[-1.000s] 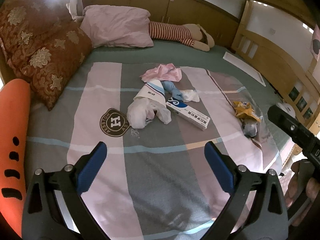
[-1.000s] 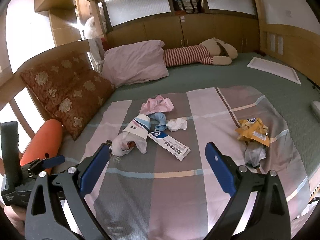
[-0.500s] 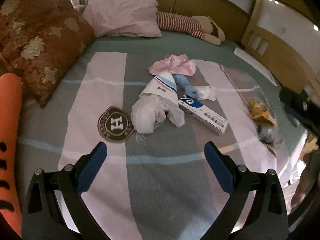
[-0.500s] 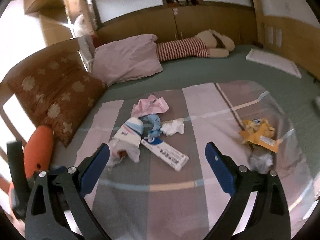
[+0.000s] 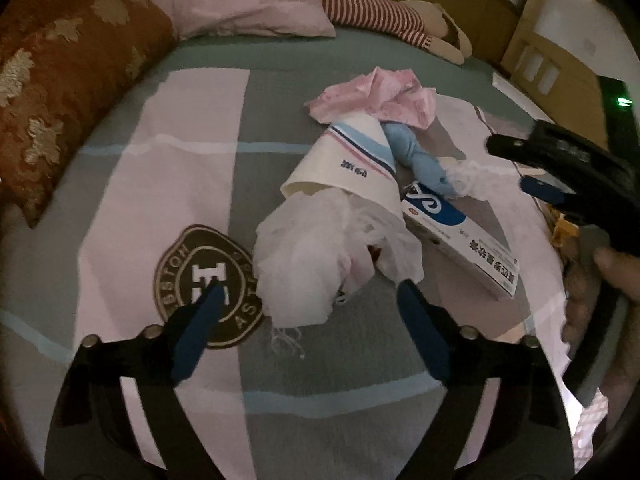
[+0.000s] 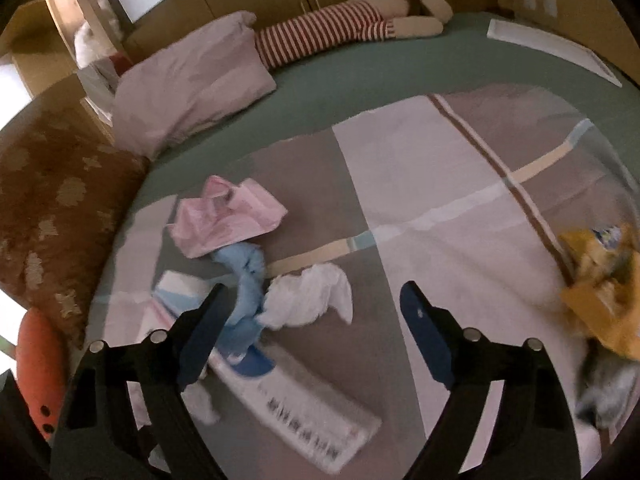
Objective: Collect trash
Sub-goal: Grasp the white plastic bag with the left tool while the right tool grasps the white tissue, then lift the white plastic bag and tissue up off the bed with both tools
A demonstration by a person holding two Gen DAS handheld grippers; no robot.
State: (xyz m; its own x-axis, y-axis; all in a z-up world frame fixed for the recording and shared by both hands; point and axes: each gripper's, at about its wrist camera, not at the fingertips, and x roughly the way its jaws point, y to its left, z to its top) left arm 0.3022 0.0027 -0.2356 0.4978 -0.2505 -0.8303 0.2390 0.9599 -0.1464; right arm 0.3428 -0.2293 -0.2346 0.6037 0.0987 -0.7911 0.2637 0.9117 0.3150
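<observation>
Trash lies on the bed's striped quilt [image 5: 200, 120]. A white plastic bag [image 5: 316, 256] spills from a tipped paper cup [image 5: 344, 164]. Beside them lie a white and blue box [image 5: 460, 236], a blue cloth [image 5: 416, 160], a crumpled white tissue [image 6: 308, 300] and a pink wrapper [image 5: 380, 96]. My left gripper [image 5: 308, 292] is open, its jaws on either side of the white bag's near end. My right gripper [image 6: 312, 296] is open and hovers over the tissue and the box [image 6: 296, 396]. A yellow wrapper [image 6: 600, 280] and a grey wad [image 6: 608, 396] lie at the right.
A pink pillow [image 6: 192, 84], a brown patterned cushion [image 5: 60, 80] and a striped stuffed toy [image 6: 352, 24] lie at the bed's head. An orange object [image 6: 40, 364] sits at the left edge. A white flat board [image 6: 552, 48] lies far right. Wooden walls surround the bed.
Both grippers have moved forward and down toward the trash pile. The left now straddles the white bag; the right has closed in over the tissue and box. Both jaws stay open.
</observation>
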